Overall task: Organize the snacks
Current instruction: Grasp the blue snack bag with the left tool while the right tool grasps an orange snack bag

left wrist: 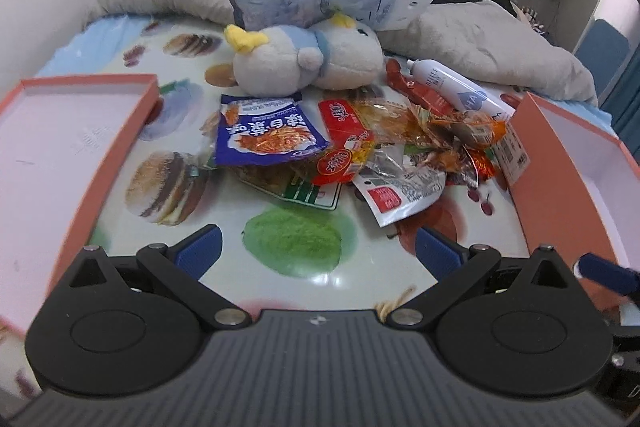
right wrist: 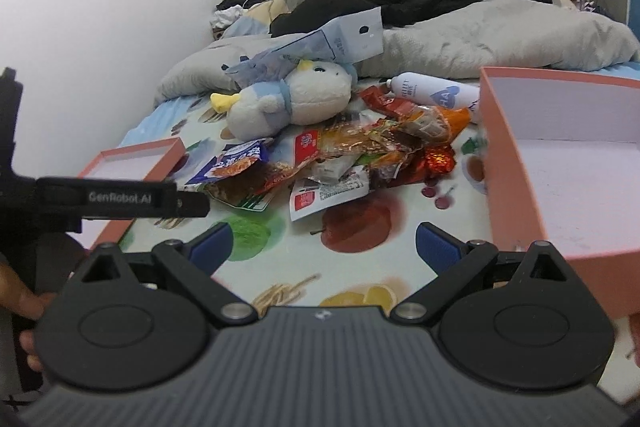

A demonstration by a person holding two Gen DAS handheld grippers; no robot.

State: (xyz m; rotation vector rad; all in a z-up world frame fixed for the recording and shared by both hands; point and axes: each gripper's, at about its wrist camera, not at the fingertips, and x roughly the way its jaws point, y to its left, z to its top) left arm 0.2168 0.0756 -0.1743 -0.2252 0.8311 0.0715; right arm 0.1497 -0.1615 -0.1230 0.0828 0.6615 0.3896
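Between pink boxes [left wrist: 132,131], crinkly foil snack packets [left wrist: 360,143]

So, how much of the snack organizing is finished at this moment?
Nothing looks sorted yet. The left pink box and the right pink box both show bare insides. In hand: nothing; the left gripper and right gripper are open and hover short of the pile. Left to do: the whole snack pile, including the blue packet, which lies between the boxes beside a plush toy.

Food-print bed sheet [left wrist: 288,279] under snack packets [left wrist: 360,147], plush toy [left wrist: 308,61], white bottle [left wrist: 456,87], two pink boxes [left wrist: 60,155].
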